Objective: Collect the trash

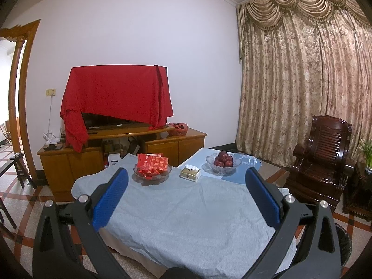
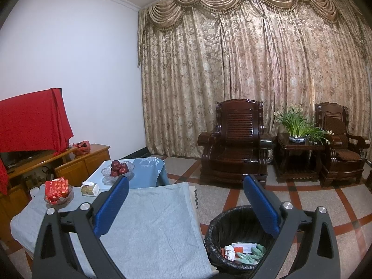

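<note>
A black-lined waste bin (image 2: 234, 237) stands on the floor to the right of the low table (image 2: 148, 232) covered in grey cloth. Inside lie crumpled white paper, a red-and-white wrapper and green scraps (image 2: 241, 252). My right gripper (image 2: 186, 205) hovers open above the table's right edge and the bin, nothing between its blue pads. My left gripper (image 1: 186, 196) is open too, held over the grey cloth (image 1: 186, 214), empty. In the left wrist view only a sliver of the bin (image 1: 345, 244) shows at lower right.
On the table's far end sit a glass bowl of red packets (image 1: 152, 166), a tissue box (image 1: 191, 173) and a glass bowl of apples (image 1: 223, 160). A wooden TV cabinet (image 1: 121, 148) with a red-draped screen stands behind. Dark wooden armchairs (image 2: 234, 144) and a plant (image 2: 297, 125) line the curtain.
</note>
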The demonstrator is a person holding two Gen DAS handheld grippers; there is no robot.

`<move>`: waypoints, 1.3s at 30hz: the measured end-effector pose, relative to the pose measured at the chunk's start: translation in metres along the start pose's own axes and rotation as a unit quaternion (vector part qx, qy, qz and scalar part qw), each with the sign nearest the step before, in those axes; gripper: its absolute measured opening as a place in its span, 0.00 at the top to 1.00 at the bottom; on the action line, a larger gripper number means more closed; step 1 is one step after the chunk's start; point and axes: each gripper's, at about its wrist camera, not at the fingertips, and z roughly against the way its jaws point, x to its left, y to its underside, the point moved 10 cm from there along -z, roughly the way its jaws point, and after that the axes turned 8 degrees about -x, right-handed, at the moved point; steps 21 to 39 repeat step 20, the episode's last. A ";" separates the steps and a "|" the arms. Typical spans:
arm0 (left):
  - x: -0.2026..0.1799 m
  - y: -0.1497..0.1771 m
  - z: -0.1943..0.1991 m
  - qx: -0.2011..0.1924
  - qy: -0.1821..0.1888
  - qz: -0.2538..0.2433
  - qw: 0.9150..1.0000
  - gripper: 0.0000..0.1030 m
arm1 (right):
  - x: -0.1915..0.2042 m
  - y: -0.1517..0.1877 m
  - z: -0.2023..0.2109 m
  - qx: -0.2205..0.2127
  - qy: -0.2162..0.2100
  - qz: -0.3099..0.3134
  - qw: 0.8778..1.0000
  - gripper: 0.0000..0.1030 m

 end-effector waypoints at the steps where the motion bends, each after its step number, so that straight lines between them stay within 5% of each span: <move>1: 0.000 0.001 0.001 0.001 0.000 0.000 1.000 0.05 | 0.000 0.002 -0.001 0.001 0.000 0.000 1.000 0.06; 39: -0.004 0.010 0.007 0.007 0.001 -0.004 1.000 0.05 | -0.007 0.010 -0.003 0.003 0.000 0.002 1.000 0.06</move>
